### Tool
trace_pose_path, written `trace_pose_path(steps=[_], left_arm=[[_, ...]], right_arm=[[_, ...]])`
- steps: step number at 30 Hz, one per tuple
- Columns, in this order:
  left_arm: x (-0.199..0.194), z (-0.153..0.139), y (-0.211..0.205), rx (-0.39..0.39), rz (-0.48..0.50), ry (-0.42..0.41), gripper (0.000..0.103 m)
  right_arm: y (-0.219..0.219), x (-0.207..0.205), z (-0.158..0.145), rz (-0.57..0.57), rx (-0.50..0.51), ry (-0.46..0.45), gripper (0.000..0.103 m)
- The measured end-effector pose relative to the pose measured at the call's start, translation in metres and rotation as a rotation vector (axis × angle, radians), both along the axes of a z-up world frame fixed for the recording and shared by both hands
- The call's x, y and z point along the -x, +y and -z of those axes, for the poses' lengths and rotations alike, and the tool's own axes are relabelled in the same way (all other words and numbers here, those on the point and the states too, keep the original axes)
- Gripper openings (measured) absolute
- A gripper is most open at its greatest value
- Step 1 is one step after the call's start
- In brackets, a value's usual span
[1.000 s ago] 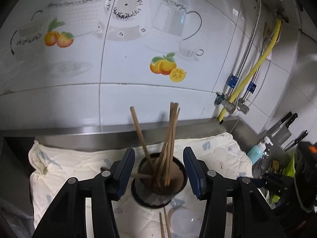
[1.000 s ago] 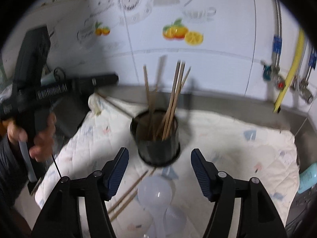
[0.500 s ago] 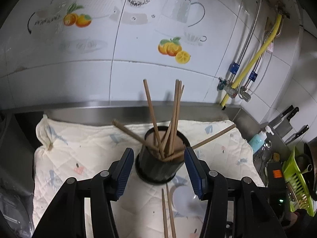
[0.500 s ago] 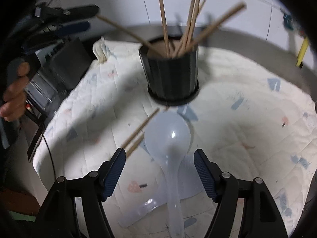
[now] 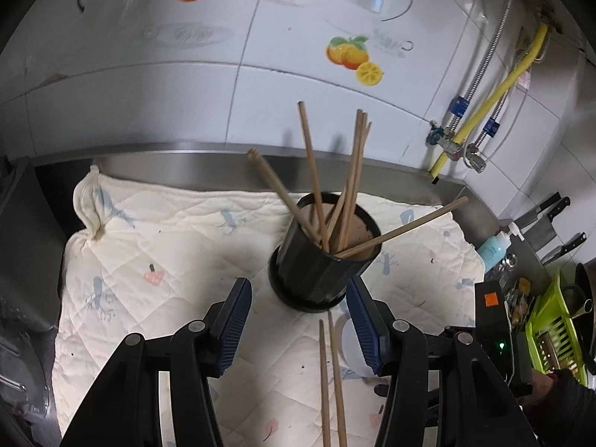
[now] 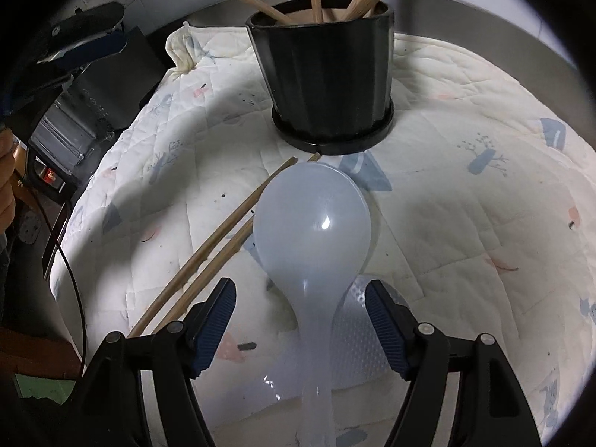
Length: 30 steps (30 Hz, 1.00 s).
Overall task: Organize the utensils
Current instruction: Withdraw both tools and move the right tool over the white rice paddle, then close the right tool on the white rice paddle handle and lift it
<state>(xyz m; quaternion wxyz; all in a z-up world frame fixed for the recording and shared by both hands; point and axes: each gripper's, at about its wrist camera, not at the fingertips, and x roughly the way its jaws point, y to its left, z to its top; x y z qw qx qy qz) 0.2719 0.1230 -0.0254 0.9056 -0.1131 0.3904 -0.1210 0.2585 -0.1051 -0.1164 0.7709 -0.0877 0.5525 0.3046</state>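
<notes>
A black utensil holder point(image 5: 320, 264) stands on a quilted white cloth point(image 5: 167, 246) and holds several wooden chopsticks point(image 5: 350, 182). It also shows in the right wrist view point(image 6: 327, 74). Two loose chopsticks point(image 5: 331, 376) lie on the cloth in front of it, seen too in the right wrist view point(image 6: 216, 246). A translucent white rice spoon point(image 6: 313, 223) lies over a second white paddle point(image 6: 357, 339). My left gripper point(image 5: 298, 324) is open and empty, just short of the holder. My right gripper point(image 6: 300, 320) is open, low over the spoon, its fingers either side of the handle.
A tiled wall with a steel ledge point(image 5: 186, 149) runs behind the cloth. Knives point(image 5: 547, 212), a blue bottle point(image 5: 495, 246) and a green rack point(image 5: 551, 327) stand at the right. A black appliance point(image 6: 89, 104) sits at the cloth's left edge.
The left gripper drew back from the holder. The right gripper dropped and moved forward over the white spoon. Two chopsticks in the holder now lean outward.
</notes>
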Motion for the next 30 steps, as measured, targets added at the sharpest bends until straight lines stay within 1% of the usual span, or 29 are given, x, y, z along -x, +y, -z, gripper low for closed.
trace_pose_path(steps=[2, 4, 12, 16, 21, 30], left_arm=[[-0.001, 0.003, 0.003, 0.006, -0.007, 0.009, 0.057], [-0.002, 0.006, 0.006, 0.007, -0.012, 0.012, 0.057], [-0.005, 0.011, 0.012, 0.008, -0.022, 0.021, 0.057], [-0.008, 0.015, 0.013, 0.012, -0.025, 0.031, 0.057], [-0.010, 0.019, 0.012, 0.012, -0.025, 0.037, 0.057], [-0.012, 0.024, 0.012, 0.011, -0.021, 0.048, 0.057]], right_arm=[[0.002, -0.003, 0.002, -0.013, -0.004, 0.015, 0.082], [0.005, -0.004, 0.002, -0.021, 0.003, 0.009, 0.084], [0.006, -0.011, 0.000, -0.037, 0.033, 0.003, 0.084], [0.003, -0.014, 0.002, -0.032, 0.023, 0.015, 0.085], [0.006, -0.015, 0.003, -0.064, 0.010, 0.019, 0.085], [0.014, -0.022, 0.012, -0.093, 0.051, 0.039, 0.086]])
